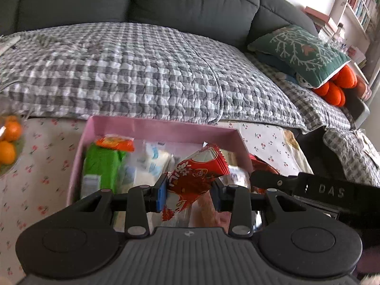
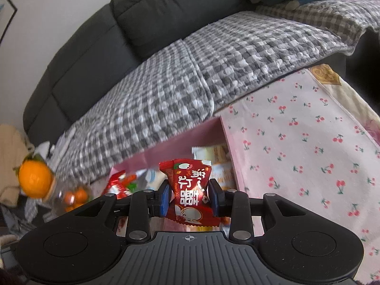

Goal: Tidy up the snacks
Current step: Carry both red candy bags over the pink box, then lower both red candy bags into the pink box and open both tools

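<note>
My left gripper (image 1: 188,191) clamped a red snack packet (image 1: 193,178) above the pink box (image 1: 166,127), its long axis tilted toward one o'clock. My right gripper (image 2: 189,198) pinched another red packet (image 2: 190,191), upright toward twelve.

Soft daylight, no hard shadows; strong fisheye bending at edges, motion blur on box contents (image 1: 142,161).
</note>
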{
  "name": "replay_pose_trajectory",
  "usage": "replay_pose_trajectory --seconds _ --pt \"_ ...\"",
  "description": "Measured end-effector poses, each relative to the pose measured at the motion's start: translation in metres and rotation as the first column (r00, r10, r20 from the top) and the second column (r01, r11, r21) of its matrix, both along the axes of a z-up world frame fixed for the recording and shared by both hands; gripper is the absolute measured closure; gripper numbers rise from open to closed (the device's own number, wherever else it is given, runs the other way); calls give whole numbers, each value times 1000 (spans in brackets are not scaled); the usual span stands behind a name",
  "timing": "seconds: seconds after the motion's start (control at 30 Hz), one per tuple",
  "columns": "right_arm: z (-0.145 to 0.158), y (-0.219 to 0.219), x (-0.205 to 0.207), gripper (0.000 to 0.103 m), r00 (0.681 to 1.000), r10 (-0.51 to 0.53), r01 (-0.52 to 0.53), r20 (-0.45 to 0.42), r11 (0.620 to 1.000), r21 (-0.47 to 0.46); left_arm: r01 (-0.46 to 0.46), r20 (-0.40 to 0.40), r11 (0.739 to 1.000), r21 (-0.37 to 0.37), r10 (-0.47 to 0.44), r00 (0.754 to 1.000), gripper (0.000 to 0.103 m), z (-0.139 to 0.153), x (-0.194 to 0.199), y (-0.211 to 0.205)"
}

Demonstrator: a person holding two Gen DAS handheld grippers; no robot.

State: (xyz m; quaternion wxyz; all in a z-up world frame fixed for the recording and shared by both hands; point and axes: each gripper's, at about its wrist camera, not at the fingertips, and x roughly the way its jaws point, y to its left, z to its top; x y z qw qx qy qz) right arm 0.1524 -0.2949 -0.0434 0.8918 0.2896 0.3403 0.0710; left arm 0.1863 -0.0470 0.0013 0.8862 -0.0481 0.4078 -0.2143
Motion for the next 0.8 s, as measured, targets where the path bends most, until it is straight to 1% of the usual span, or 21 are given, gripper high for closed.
replay_pose_trajectory --seconds 0.1,0.23,0.43,0.47,0.53,0.6,0.7,0.8 --pt "-6 -3 6 70 1000 -21 20 4 999 31 9 2 1000 16 -9 1000 69 -3 11 -8" --pt "-13 -6 11 69 999 -41 41 6 997 61 12 0 1000 7 -12 1000 69 -6 21 -11" --pt "-15 -6 14 66 999 -43 42 12 996 81 3 0 1000 -3 -3 1000 68 -10 30 -13" --pt "-15 -7 15 56 999 -51 50 4 995 83 -9 -4 1000 -7 9 1000 67 -11 31 -12" --pt "-15 -8 15 46 998 -63 62 5 995 72 -28 -15 1000 -13 28 999 56 -12 33 -11" --pt "-14 -8 14 46 998 -61 60 10 997 52 -44 -19 999 -15 43 999 55 -13 35 -9" --pt "-14 -10 12 46 998 -61 61 6 997 54 -48 -23 999 -15 47 999 54 -12 35 -6" --pt "-12 -10 9 43 998 -60 59 10 997 42 -50 -17 999 -9 49 999 52 -10 33 -4"
